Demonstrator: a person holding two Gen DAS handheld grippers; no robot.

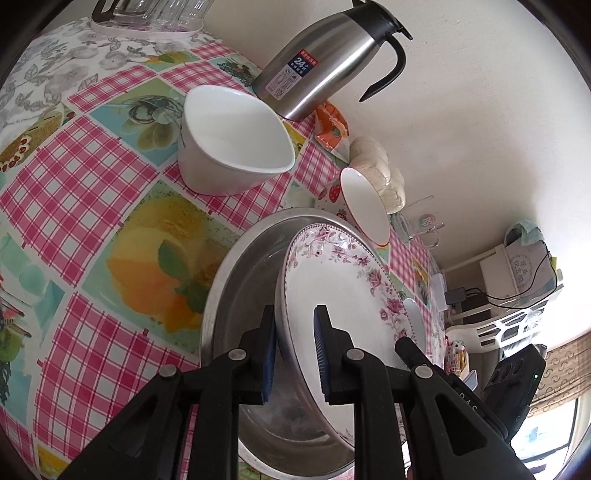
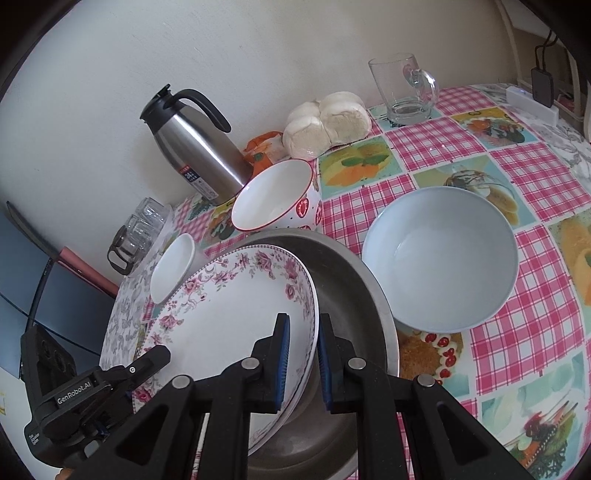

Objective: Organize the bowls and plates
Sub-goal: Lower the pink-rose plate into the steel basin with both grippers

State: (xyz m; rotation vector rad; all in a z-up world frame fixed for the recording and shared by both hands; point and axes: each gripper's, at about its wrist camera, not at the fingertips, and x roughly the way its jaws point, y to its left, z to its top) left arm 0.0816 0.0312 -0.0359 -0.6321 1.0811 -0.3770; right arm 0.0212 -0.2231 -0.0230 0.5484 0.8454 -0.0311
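A white plate with a pink flower rim (image 1: 343, 284) (image 2: 229, 317) stands tilted inside a round metal basin (image 1: 240, 280) (image 2: 351, 291). My left gripper (image 1: 295, 350) is shut on one edge of the plate, a pad on each face. My right gripper (image 2: 303, 358) is shut on the opposite edge. A white bowl (image 1: 232, 144) (image 2: 171, 273) sits beyond the basin. A strawberry-pattern bowl (image 1: 364, 206) (image 2: 273, 195) lies tilted at the basin's far side. A pale blue bowl (image 2: 439, 258) stands right of the basin.
A steel thermos jug (image 1: 325, 62) (image 2: 195, 155) stands by the wall. A bag of buns (image 2: 325, 122) and a glass mug (image 2: 404, 88) stand behind. A tray of glasses (image 1: 147, 14) (image 2: 144, 229) sits at the table's end.
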